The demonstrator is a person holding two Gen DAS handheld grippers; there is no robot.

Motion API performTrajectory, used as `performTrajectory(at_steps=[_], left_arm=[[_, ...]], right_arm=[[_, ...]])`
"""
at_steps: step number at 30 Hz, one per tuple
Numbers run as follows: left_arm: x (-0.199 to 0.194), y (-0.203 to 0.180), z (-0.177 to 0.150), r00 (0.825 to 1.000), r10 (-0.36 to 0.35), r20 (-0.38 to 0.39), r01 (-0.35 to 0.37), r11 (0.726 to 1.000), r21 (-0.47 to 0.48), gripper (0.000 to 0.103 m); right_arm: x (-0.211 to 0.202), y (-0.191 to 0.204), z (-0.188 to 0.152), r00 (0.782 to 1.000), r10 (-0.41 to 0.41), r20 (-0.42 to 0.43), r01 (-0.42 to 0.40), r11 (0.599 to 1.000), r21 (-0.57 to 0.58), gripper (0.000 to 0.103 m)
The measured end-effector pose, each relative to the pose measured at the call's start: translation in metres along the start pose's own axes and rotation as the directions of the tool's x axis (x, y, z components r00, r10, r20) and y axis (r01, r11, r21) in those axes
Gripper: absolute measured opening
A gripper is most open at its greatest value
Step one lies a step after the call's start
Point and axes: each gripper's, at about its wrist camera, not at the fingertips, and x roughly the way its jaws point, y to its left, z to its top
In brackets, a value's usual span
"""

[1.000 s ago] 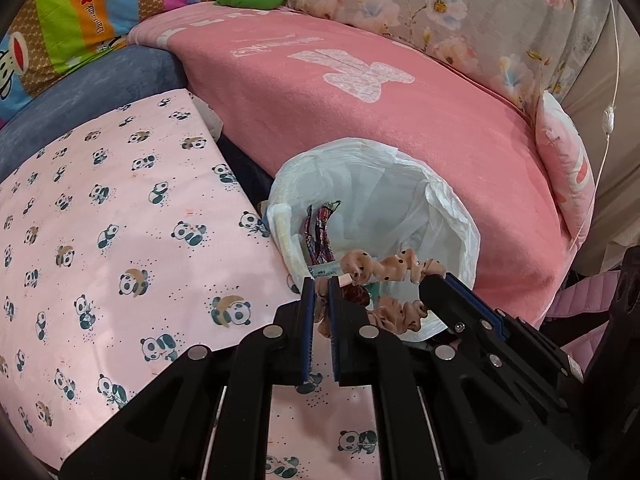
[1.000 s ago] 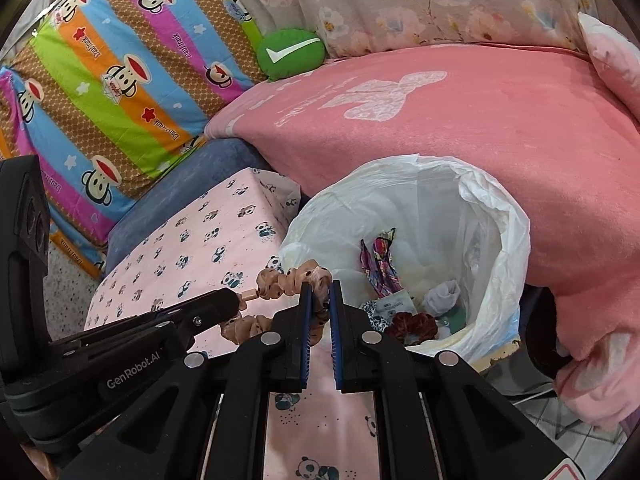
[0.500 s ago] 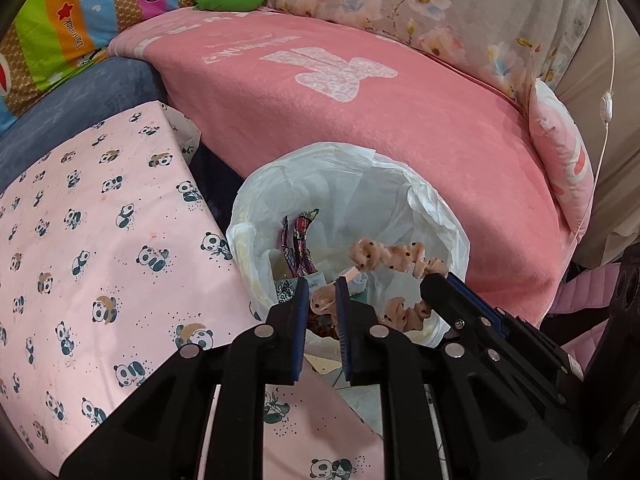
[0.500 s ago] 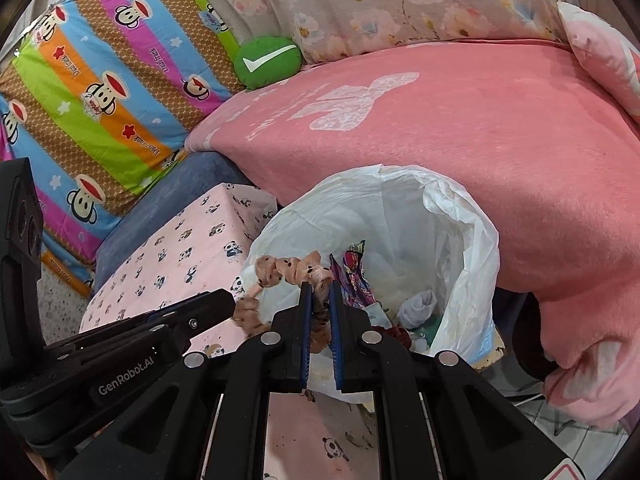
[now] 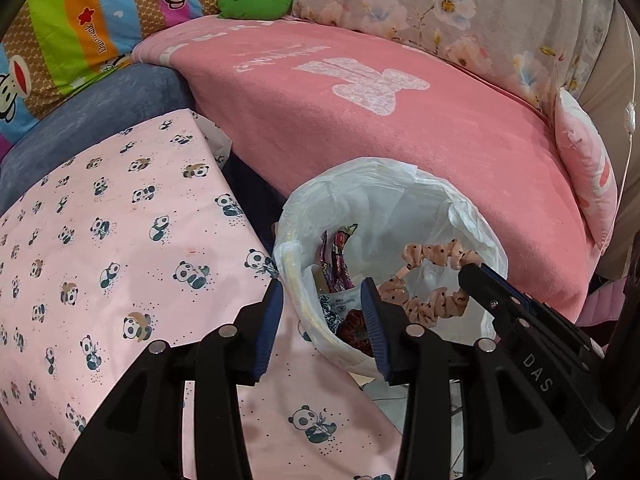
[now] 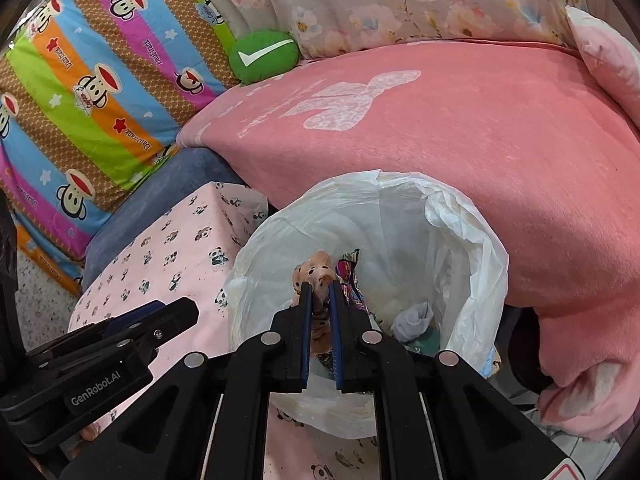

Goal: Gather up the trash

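We see the pink blanket filling the upper half of the left wrist view, draped over a couch, with a floral cushion behind it at twelve to two o'clock. At ten o'clock lies a striped monkey-print blanket, and a small green cushion with a white tick rests where it meets the pink blanket. A panda-print cloth covers a flat surface from eight to ten o'clock of the left wrist view.

At the centre stands the bin, lined with a white plastic bag, between the panda-print cloth and the couch. Inside it we make out a colourful wrapper, a dark red scrunchie and a pale crumpled scrap.

Our left gripper hangs over the near rim of the bin at six o'clock; its jaws have just been opening, they stand well apart, and nothing is between them. Our right gripper is over the bin mouth with its jaws almost together and just easing apart, its pads still pinching the peach dotted scrunchie. In the left wrist view that scrunchie hangs as an open loop from the right gripper's tips at four o'clock, above the inside of the bin.
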Motion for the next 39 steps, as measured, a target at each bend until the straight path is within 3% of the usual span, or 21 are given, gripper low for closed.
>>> performTrajectory(at_steps=[3, 6, 11, 22, 30, 39], left_arm=[[-0.001, 0.009, -0.002, 1.000, 0.015, -0.001, -0.015, 1.000, -0.017, 0.041], [-0.002, 0.017, -0.005, 1.000, 0.031, 0.002, -0.031, 0.999, -0.027, 0.044], [-0.006, 0.026, -0.012, 0.999, 0.047, 0.003, -0.047, 0.998, -0.044, 0.048], [-0.022, 0.040, -0.030, 0.996, 0.082, 0.017, -0.081, 0.994, -0.068, 0.060], [-0.034, 0.055, -0.047, 0.992, 0.121, 0.026, -0.118, 0.989, -0.086, 0.069], [-0.039, 0.083, -0.069, 0.987, 0.159, -0.004, -0.158, 0.979, -0.128, 0.069]], right_arm=[[0.001, 0.007, 0.000, 1.000, -0.026, 0.005, 0.027, 0.999, -0.019, 0.019], [0.001, 0.012, -0.001, 0.999, -0.034, 0.007, 0.034, 0.999, -0.026, 0.035], [-0.002, 0.019, -0.004, 0.999, -0.039, 0.002, 0.039, 0.998, -0.057, 0.039], [-0.020, 0.036, -0.020, 0.998, -0.057, -0.001, 0.056, 0.993, -0.108, 0.064], [-0.026, 0.053, -0.036, 0.998, -0.054, -0.026, 0.049, 0.986, -0.157, 0.070], [-0.021, 0.082, -0.058, 0.997, -0.033, -0.066, 0.019, 0.978, -0.206, 0.074]])
